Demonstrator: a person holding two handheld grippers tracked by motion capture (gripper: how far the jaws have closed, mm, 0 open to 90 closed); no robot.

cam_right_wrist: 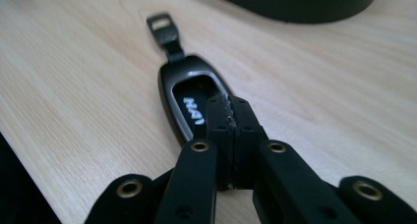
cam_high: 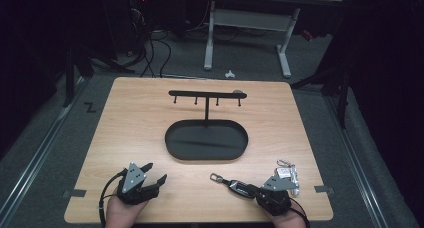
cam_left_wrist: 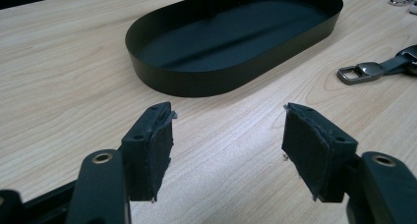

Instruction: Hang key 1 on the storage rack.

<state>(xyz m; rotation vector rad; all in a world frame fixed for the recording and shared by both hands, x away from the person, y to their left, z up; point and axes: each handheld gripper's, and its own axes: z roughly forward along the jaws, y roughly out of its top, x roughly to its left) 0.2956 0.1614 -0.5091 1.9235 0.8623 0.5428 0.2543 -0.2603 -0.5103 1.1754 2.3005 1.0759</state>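
Nearest the person, two hand-held grippers rest at the near edge of the worktop (cam_high: 125,118).

The left gripper (cam_high: 151,172) sits at the near left. In the left gripper view its jaws stand apart with bare wood between them; nothing is gripped.

The right gripper (cam_high: 256,190) sits at the near right. In the right gripper view its jaws are pressed together, their tips lying over the near end of the key fob (cam_right_wrist: 189,94). Whether they pinch an edge of the fob or merely rest on it cannot be told. The fob is black with white lettering, lies flat on the wood, and carries a strap ending in a metal clip (cam_high: 216,177) that points left and far, toward the tray.

Just right of the right gripper lies a second bunch of keys (cam_high: 287,172) with a silver carabiner, untouched.

Farther, at centre, stands the black oval tray (cam_high: 172,150), which holds nothing. From it rises a post with a crossbar (cam_high: 205,93) bearing four hooks, all bare.

Progress, as a judgement: the work is at its start. One fob is being engaged; neither item has been hung or placed.

Count: two grippers, one fob, one key bunch, one tray, four hooks.
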